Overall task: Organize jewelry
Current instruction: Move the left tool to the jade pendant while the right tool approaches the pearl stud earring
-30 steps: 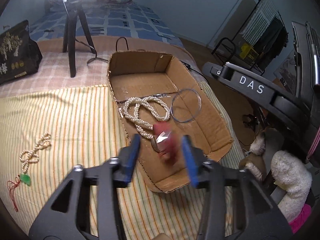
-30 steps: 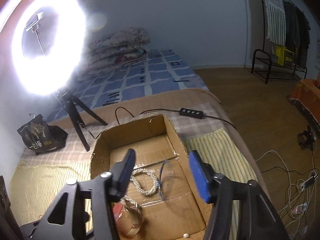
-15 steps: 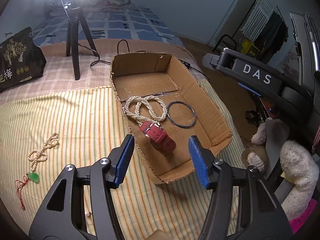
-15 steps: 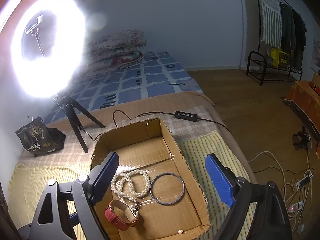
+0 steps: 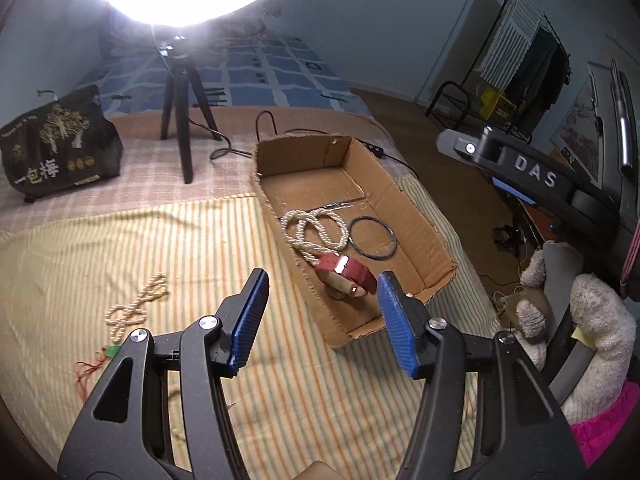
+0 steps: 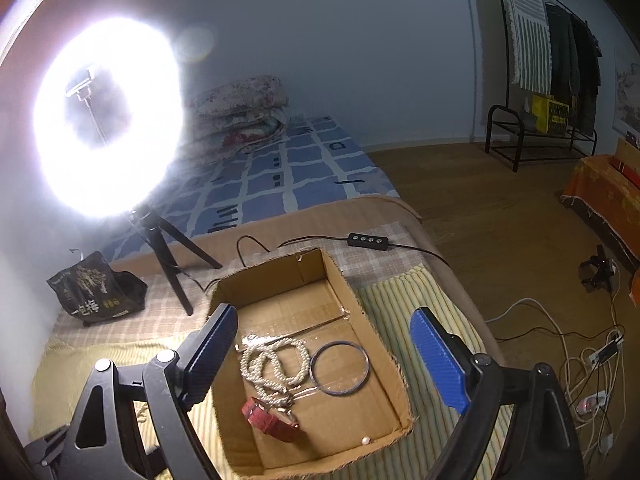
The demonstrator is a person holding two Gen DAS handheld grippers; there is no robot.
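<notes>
An open cardboard box (image 5: 416, 216) (image 6: 380, 340) lies on the striped bed cover. In it are a coiled pearl necklace (image 5: 308, 228) (image 6: 272, 364), a dark bangle (image 5: 373, 237) (image 6: 340, 366), a red watch (image 5: 345, 273) (image 6: 272, 420) and a loose pearl (image 6: 365, 440). A smaller bead necklace with a green pendant (image 5: 134, 308) lies on the cover left of the box. My left gripper (image 5: 320, 312) is open and empty, just short of the box's near wall. My right gripper (image 6: 324, 352) is open wide and empty above the box.
A ring light on a black tripod (image 5: 180, 128) (image 6: 160, 248) stands behind the box, with a cable and switch (image 6: 368, 241). A black bag (image 5: 56, 148) (image 6: 96, 288) sits at the back left. Plush toys (image 5: 592, 332) and a treadmill (image 5: 532, 176) are to the right of the bed.
The red watch has dropped from my left gripper into the box, and that gripper has opened and drawn back. My right gripper has opened wider and pulled back above the box.
</notes>
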